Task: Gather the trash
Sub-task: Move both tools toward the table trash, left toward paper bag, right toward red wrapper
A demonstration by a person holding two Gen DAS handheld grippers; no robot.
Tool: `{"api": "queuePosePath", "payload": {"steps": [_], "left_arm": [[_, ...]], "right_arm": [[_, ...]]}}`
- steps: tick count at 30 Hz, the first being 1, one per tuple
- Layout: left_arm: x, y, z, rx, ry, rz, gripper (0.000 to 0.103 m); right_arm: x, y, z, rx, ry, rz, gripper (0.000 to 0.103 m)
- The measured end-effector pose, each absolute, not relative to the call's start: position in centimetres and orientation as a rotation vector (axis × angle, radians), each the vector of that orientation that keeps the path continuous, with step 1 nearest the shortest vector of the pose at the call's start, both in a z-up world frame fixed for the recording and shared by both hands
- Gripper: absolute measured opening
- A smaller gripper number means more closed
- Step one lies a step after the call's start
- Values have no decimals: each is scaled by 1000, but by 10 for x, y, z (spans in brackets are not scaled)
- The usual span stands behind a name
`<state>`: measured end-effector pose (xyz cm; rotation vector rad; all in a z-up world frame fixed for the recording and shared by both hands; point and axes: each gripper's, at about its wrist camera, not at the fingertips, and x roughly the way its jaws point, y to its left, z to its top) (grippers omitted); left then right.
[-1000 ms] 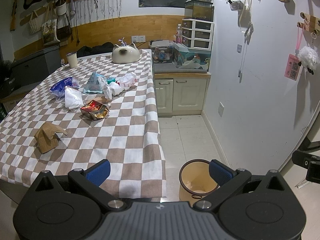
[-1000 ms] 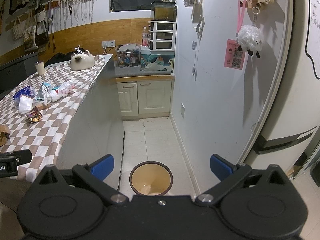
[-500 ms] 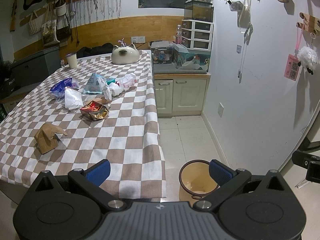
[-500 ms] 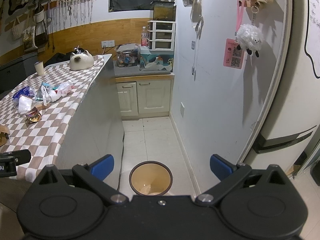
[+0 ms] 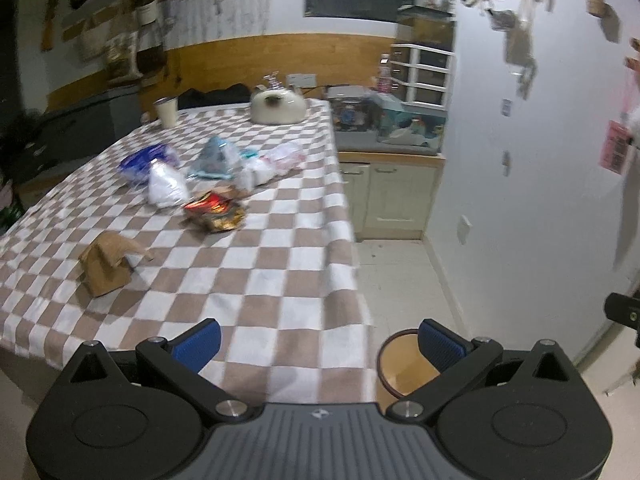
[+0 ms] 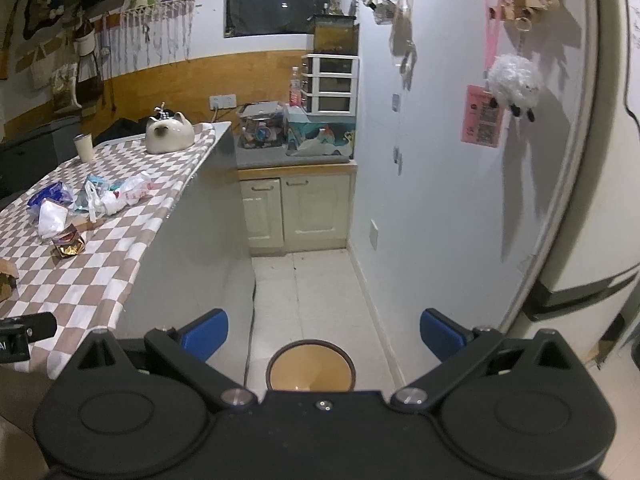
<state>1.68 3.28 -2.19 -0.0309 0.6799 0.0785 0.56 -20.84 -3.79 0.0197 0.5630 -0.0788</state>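
Dim kitchen corner at night: checked cloth covering a long surface (image 5: 280, 280), pale cabinets (image 6: 296, 212) against the far wall, tiled floor running alongside. Lying scattered mid-surface, well short of either tool: a crumpled brown paper bag (image 5: 108, 264) nearest, a red and gold snack wrapper (image 5: 214, 212) beyond it, then a cluster of white and clear plastic bags (image 5: 168, 186) beside a blue packet (image 5: 146, 160). Standing farther back, a cat-shaped ceramic pot (image 5: 276, 106) and a cup (image 5: 167, 111), probably not rubbish. Waiting on the floor just past the surface's corner, a round bin (image 6: 311, 368), open-topped and seemingly empty.

Left gripper (image 5: 316, 342) hovering above the near edge of the cloth, fingers (image 5: 196, 342) spread wide, gripping nothing. Right gripper (image 6: 322, 330) hanging over the bin, fingers likewise fully apart and empty.

Judging by looks: all of it featherlight and soft, likely collapsing under a pinch rather than resisting. Film and foil probably slippery, so better seized at a bunched fold or twisted neck. Paper bag looking stiffer, best taken by its raised, crumpled top flap.
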Motion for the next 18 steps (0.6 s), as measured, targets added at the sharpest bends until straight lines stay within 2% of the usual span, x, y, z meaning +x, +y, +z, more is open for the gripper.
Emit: {"api": "queuePosePath", "payload": {"steps": [11, 18], "left_arm": [[41, 119, -51, -107, 703, 296, 103], [48, 167, -63, -134, 719, 412, 103]], "right_arm": [[52, -155, -63, 5, 579, 48, 103], [72, -110, -70, 8, 528, 187, 103]]}}
